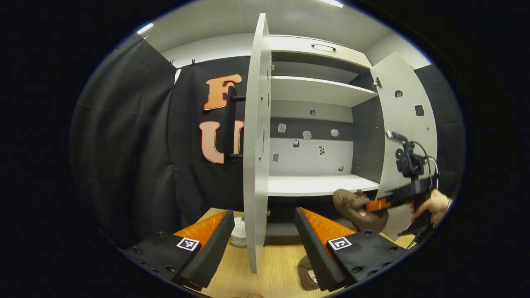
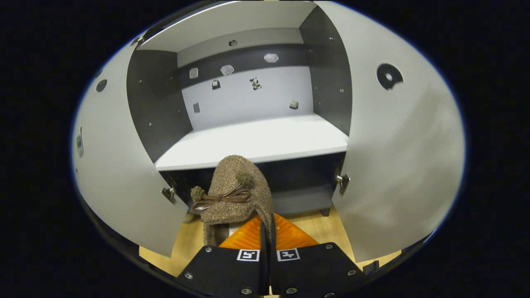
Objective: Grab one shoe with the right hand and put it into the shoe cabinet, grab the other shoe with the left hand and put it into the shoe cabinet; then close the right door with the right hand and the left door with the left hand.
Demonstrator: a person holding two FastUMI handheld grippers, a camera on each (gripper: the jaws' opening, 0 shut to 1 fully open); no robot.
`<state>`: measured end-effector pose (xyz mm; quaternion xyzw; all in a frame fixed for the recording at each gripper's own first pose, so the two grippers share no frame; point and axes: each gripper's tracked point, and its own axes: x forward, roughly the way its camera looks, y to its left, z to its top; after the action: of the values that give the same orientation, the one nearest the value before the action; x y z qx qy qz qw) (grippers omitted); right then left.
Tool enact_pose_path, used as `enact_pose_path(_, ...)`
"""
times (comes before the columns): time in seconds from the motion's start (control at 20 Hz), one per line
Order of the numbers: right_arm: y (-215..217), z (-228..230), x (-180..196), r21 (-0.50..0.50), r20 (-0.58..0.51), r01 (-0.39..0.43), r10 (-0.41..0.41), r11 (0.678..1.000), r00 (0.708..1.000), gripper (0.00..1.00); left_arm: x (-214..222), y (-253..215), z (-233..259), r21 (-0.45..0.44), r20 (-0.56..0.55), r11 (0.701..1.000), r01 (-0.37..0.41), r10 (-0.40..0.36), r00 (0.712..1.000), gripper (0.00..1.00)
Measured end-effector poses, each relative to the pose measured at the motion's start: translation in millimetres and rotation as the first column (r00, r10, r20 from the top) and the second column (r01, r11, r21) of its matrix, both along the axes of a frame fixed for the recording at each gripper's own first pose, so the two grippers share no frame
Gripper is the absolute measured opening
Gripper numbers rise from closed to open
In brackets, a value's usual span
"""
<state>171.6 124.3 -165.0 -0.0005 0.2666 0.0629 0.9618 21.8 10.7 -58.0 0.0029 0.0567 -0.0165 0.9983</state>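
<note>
While its two fingers are pressing together on the heel edge of a brown shoe [image 2: 237,191], the right gripper [image 2: 267,238] is holding that shoe up in front of the cabinet [image 2: 248,82], toe pointing toward the white shelf [image 2: 256,142]. The shoe is woolly, with a thin brown bow and small pompoms on top, and it is hanging in the air just below and in front of the shelf's front edge, not yet inside. To either side of it the left door [image 2: 120,182] and the right door [image 2: 397,165] are standing wide open, and small stickers are showing on the cabinet's back wall.

In the left gripper view, the same right gripper [image 1: 383,205] is appearing farther off, a hand [image 1: 432,205] gripping it, with the shoe [image 1: 356,207] clamped at its tip near the lower shelf [image 1: 319,184]. The left gripper [image 1: 263,236] is hovering over the wooden table [image 1: 273,273] with its fingers spread wide apart and nothing between them. The edge of the left door [image 1: 254,145] is standing straight ahead in the gap between those fingers, apart from both. The second shoe [image 1: 307,273] is lying on the table, mostly hidden behind the gripper's right-hand finger. A small white jar [image 1: 239,231] is sitting on the table just left of the door's edge. Above, an upper shelf [image 1: 319,91] is crossing the cabinet, and the right door [image 1: 408,124] is swung open beyond it.
</note>
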Motion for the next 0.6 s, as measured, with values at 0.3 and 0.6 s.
enact_pose_path(0.3, 30.6, 79.2, 90.1, 0.002, 0.11, -0.006, 0.006, 1.0, 0.994, 0.0, -7.6, 6.2, 0.0, -0.013, -0.003, 1.0, -0.016, 0.016, 1.0, 0.97)
enact_pose_path(0.6, 23.8, 66.9, 175.3, 0.014, 0.05, 0.111, -0.112, 0.994, 0.992, 0.0, -12.8, 20.2, -6.9, -0.003, -0.017, 0.999, -0.049, 0.049, 0.999, 0.97)
